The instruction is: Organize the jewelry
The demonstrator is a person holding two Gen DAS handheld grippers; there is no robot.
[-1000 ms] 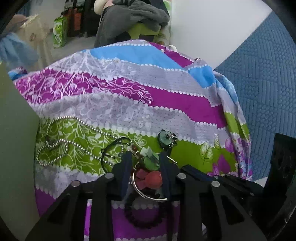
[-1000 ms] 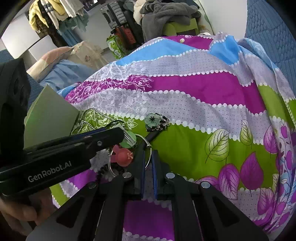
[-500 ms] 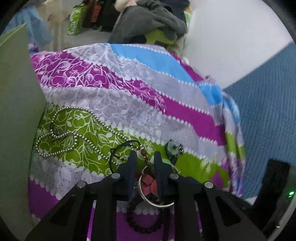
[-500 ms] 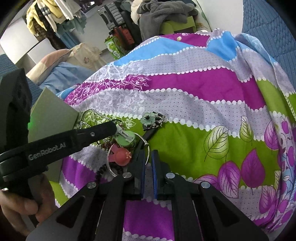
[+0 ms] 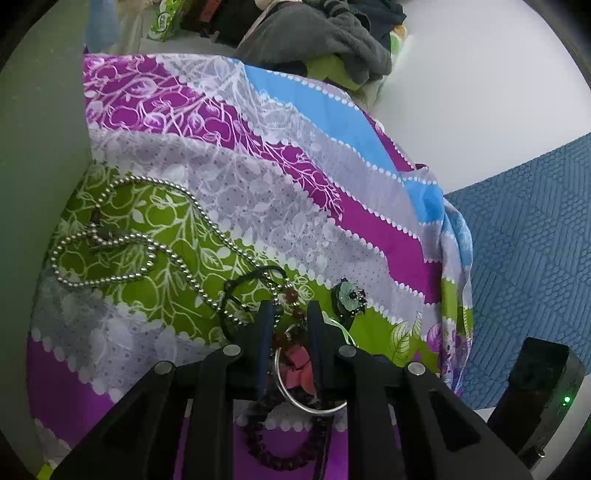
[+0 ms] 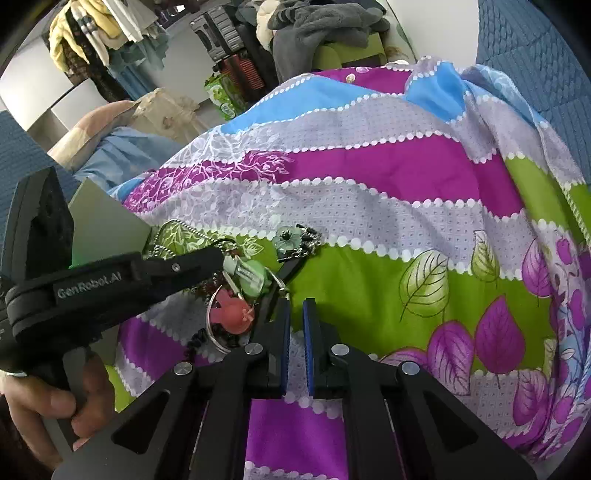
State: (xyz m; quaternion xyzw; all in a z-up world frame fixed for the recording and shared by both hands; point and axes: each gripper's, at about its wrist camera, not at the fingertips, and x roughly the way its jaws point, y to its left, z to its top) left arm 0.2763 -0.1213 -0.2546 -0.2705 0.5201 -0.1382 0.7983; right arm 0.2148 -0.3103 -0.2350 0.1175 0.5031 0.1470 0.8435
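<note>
A tangle of jewelry lies on the striped cloth (image 5: 332, 206). It holds a silver bangle (image 5: 314, 408) with a pink charm (image 5: 297, 365), red beads (image 5: 291, 295) and a pale green charm (image 6: 251, 277). My left gripper (image 5: 290, 314) points down into it, jaws narrow, shut on the bead-and-charm cluster; in the right wrist view its tip (image 6: 221, 260) meets the green charm. A ball-chain necklace (image 5: 147, 240), a green flower brooch (image 5: 347, 295) and a dark bead bracelet (image 5: 284, 456) lie around it. My right gripper (image 6: 293, 314) rests just right of the bangle (image 6: 212, 332), shut with nothing between its pads.
A grey-green flat panel (image 5: 37, 184) stands along the left of the cloth. A blue quilted surface (image 5: 535, 240) lies to the right. Piled clothes (image 6: 317, 26) and bags sit beyond the far edge. A hand (image 6: 55, 402) holds the left gripper's handle.
My left gripper has rolled and eased forward and down into the tangle, and its jaws have narrowed around the beads and charms. The right gripper has stayed put.
</note>
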